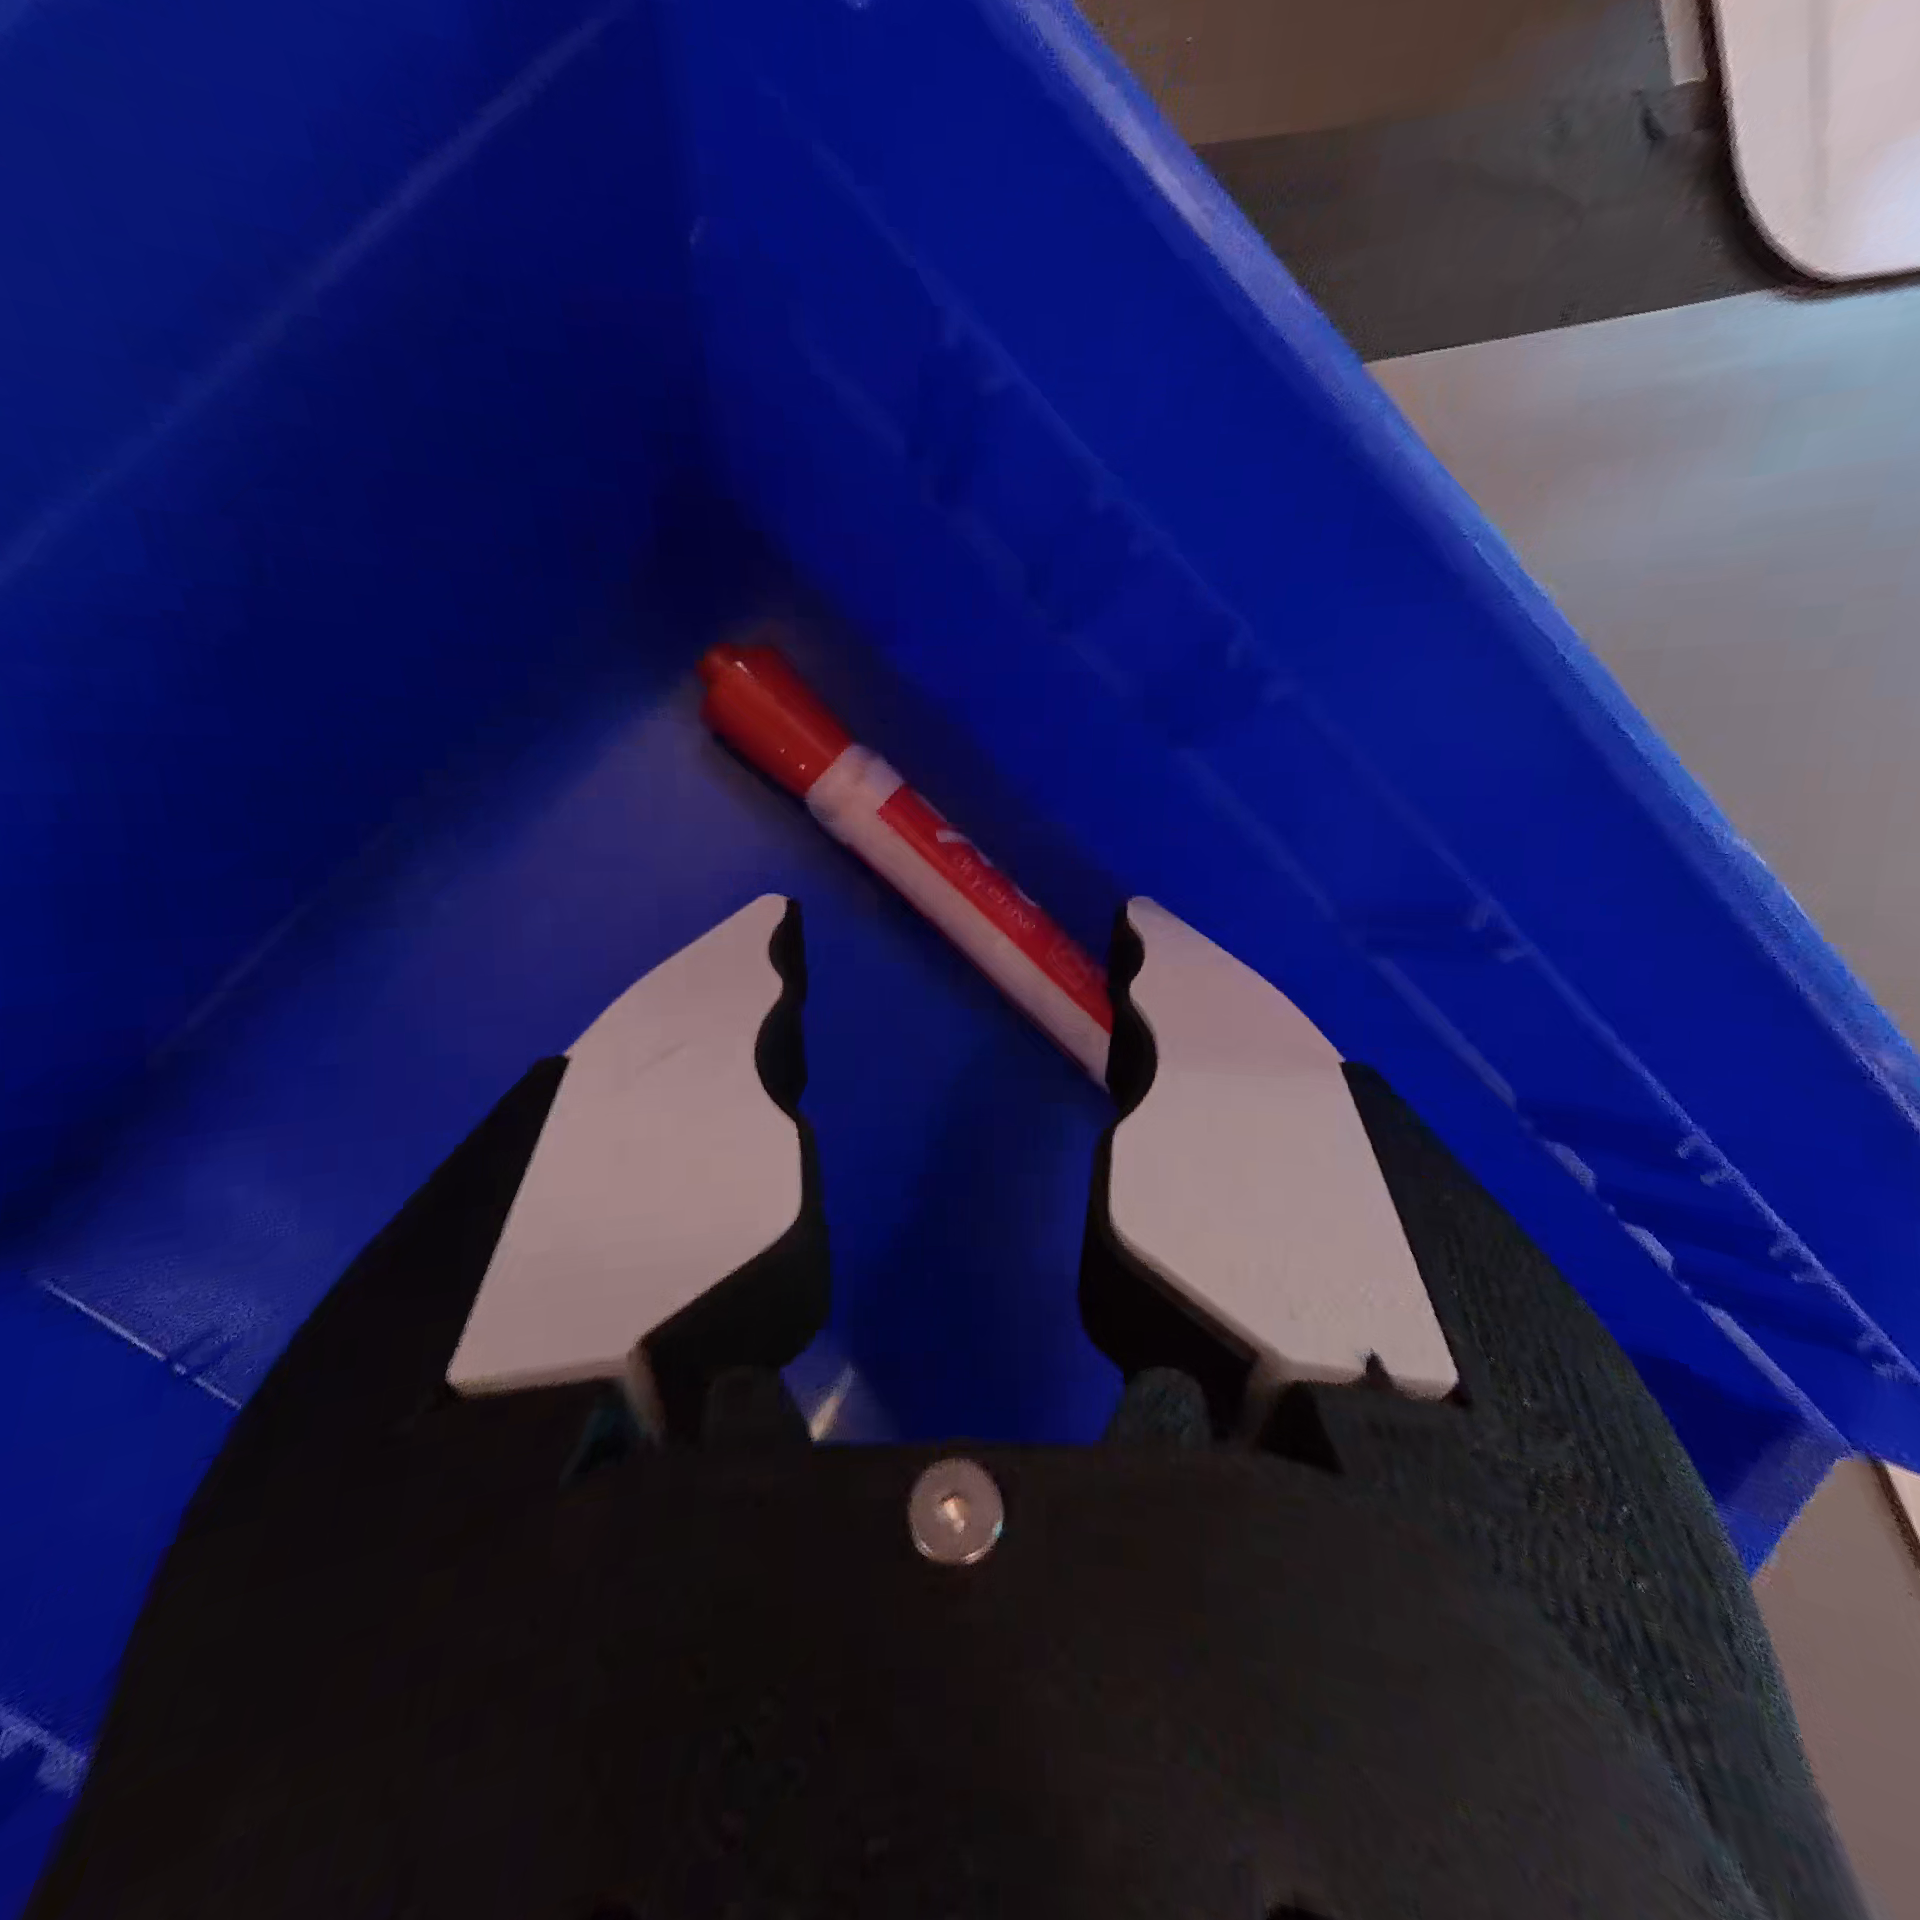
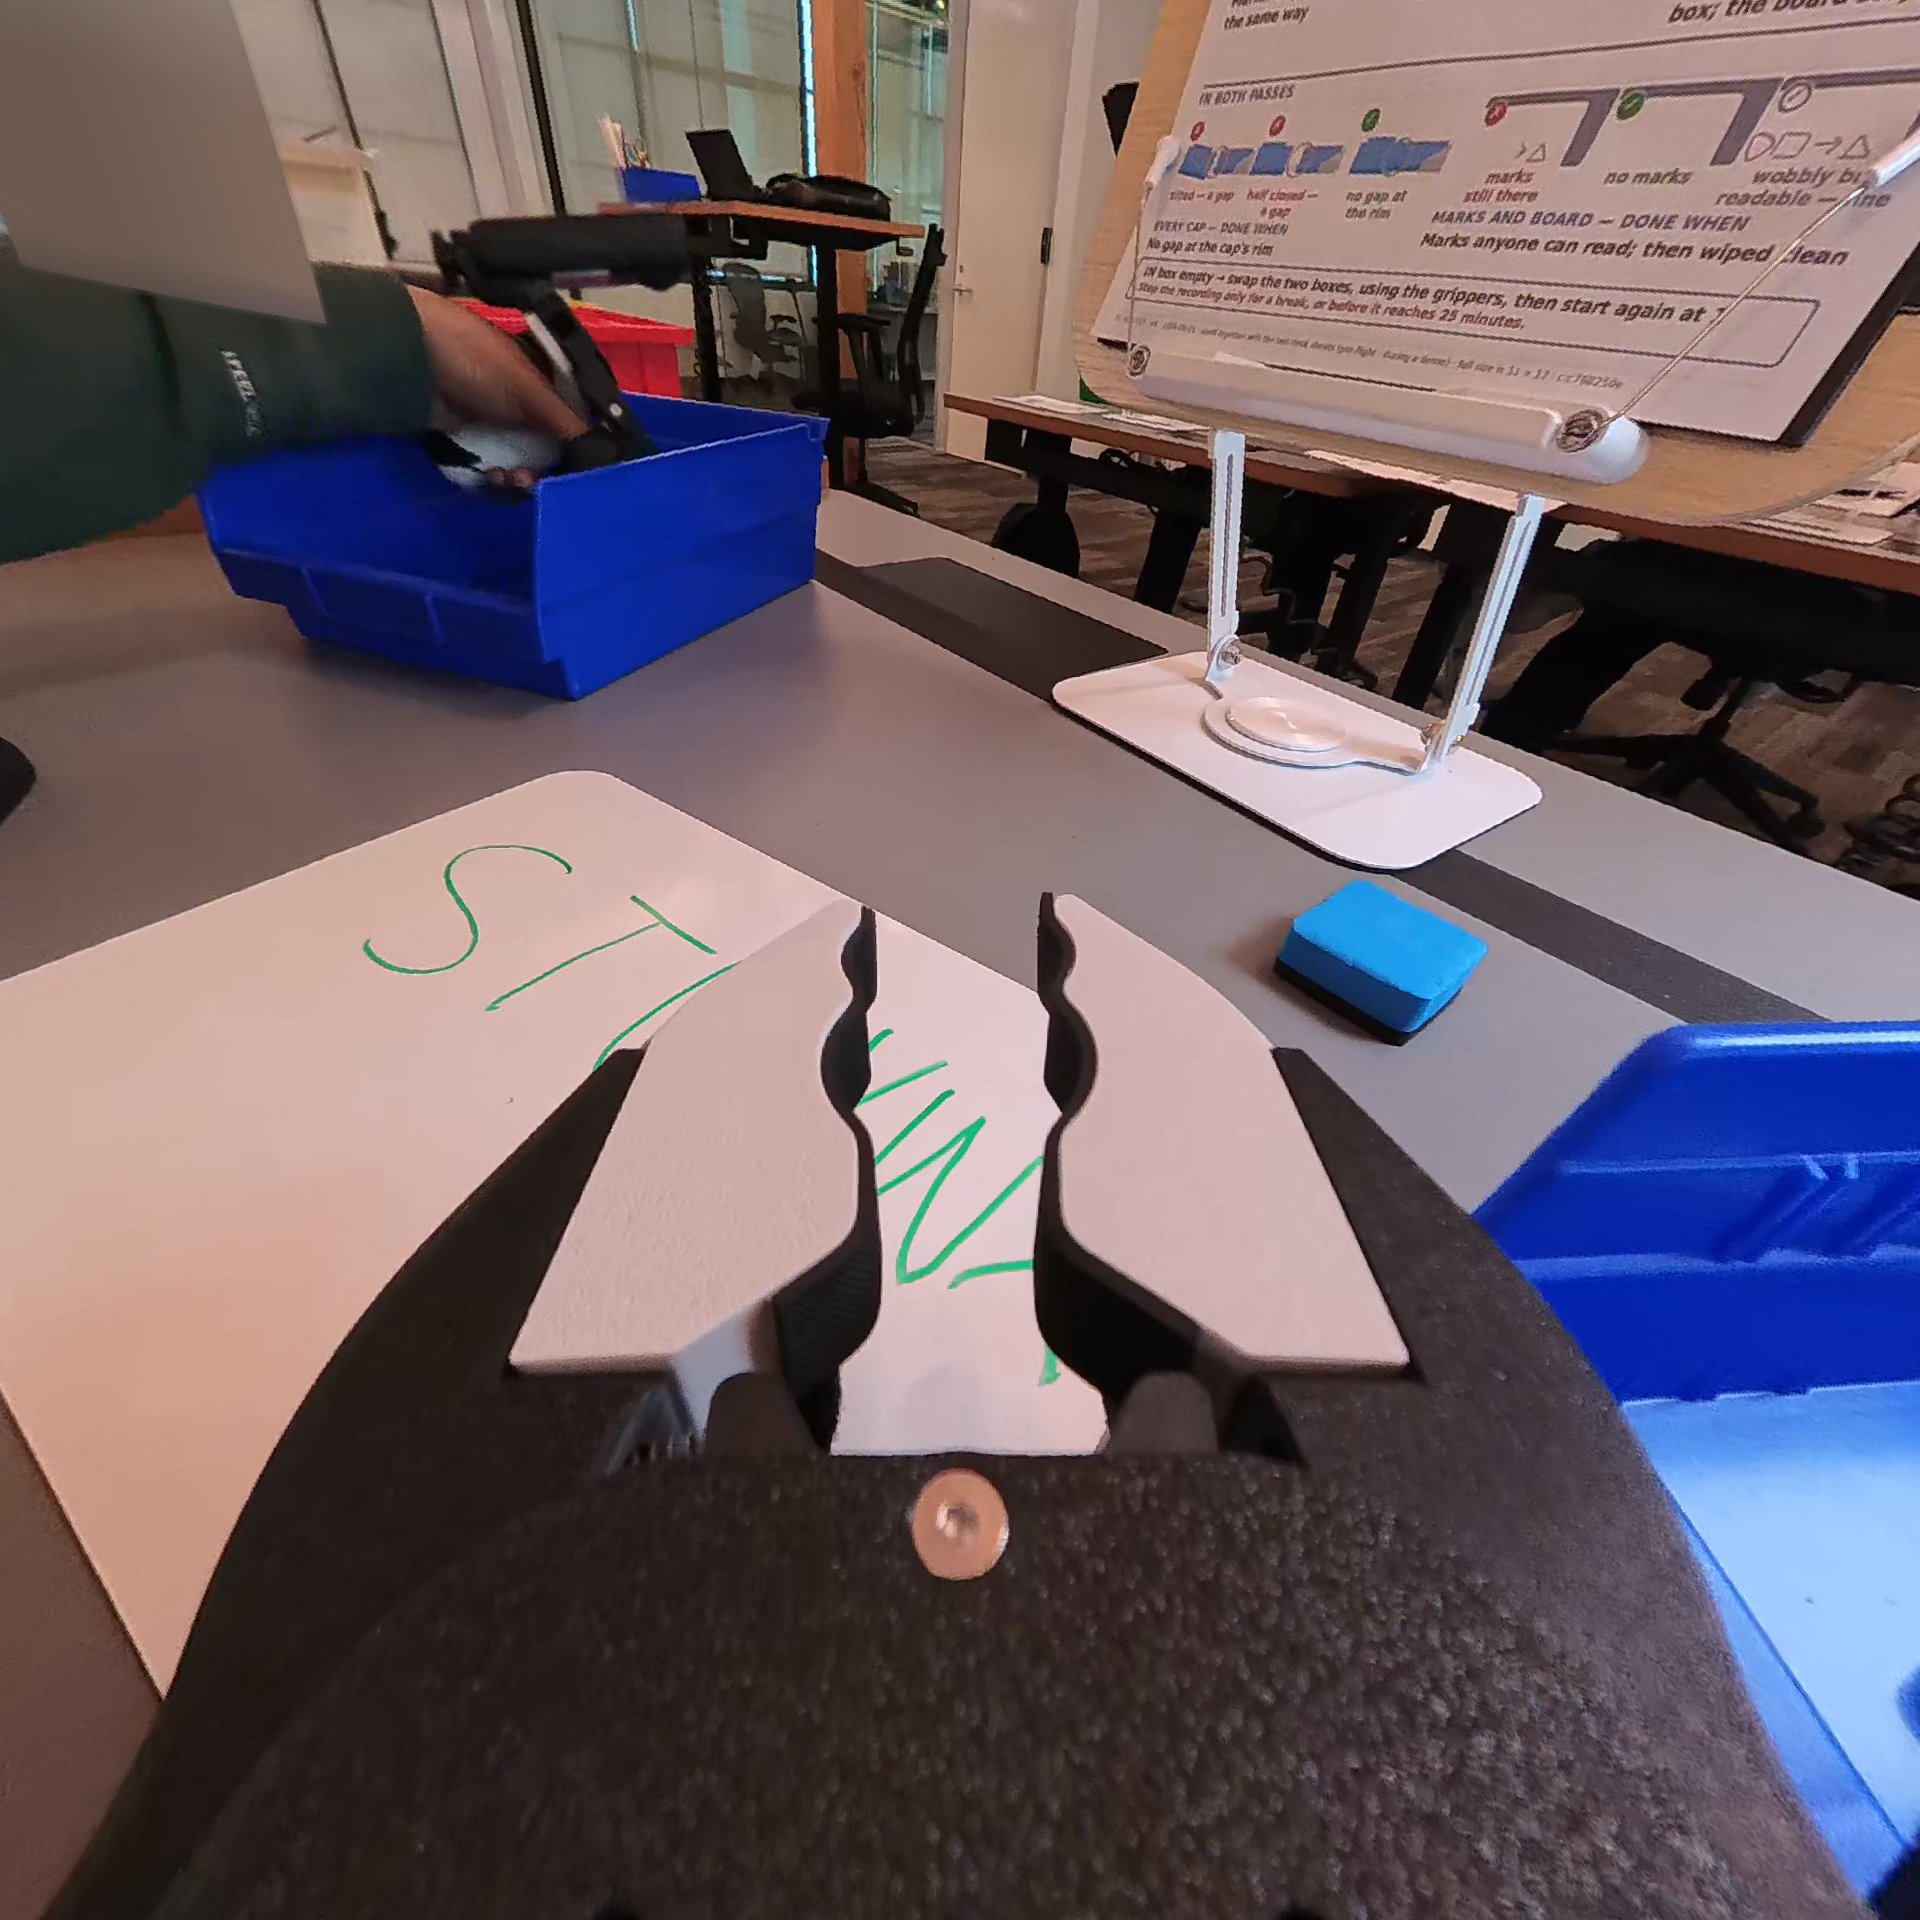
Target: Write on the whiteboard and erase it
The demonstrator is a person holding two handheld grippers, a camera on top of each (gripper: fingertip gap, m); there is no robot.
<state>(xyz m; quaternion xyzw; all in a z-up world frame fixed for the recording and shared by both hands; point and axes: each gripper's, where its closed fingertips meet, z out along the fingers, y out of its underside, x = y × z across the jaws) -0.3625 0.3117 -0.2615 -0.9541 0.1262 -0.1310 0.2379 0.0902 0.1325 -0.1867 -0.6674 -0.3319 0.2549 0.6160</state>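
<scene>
Grey desk (image 2: 727, 717) in an open office with more desks behind; right gripper (image 2: 956, 925) hovers low over the whiteboard (image 2: 208, 1091), jaws parted with nothing between them; board lies flat on the desk with green handwriting (image 2: 468, 914) partly hidden behind the fingers; second blue bin (image 2: 1714, 1195) sits just right of that gripper; blue eraser (image 2: 1382, 956) rests on the desk beyond the board's right edge, not touching it; white stand (image 2: 1351, 790) farther back holds a printed instruction sheet (image 2: 1507, 208); far left, blue bin (image 2: 540, 582) with a sleeved hand (image 2: 488, 384) holding the left gripper (image 1: 956, 914) down inside it; its jaws are spread, gripping nothing; red marker (image 1: 883, 821) lies capped in the bin's far corner along the wall; its near end sits behind the right fingertip (image 1: 1153, 935), contact unclear, possibly touching; red bin (image 2: 644, 343) behind the blue one.
</scene>
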